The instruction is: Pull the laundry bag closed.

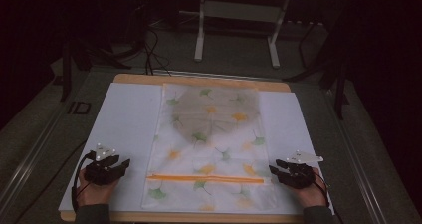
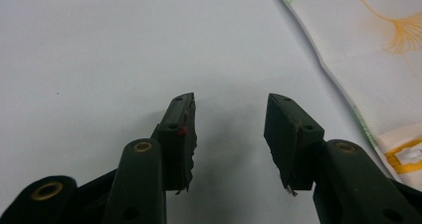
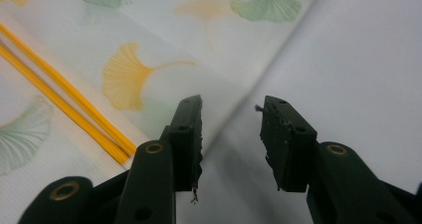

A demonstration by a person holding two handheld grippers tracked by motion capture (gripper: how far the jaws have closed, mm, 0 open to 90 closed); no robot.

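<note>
Translucent leaf-print pouch point(image 1: 209, 149) flat on white-sheeted worktop point(image 1: 124, 119)
Orange zip strip point(image 1: 206, 178) crosses its near end — left claw point(image 1: 122, 165) and right claw point(image 1: 273, 166) flank it, both gaping, empty, bare sheet beneath

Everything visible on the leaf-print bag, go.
The leaf-print bag is a pale, translucent flat pouch printed with green and orange ginkgo leaves. An orange zip strip crosses it near the person's end. A dark, rounded shape shows through its far half; what it is cannot be told. It lies flat, lengthwise, mid-table on the white sheet. The left gripper and right gripper flank it, open, not touching.
</note>
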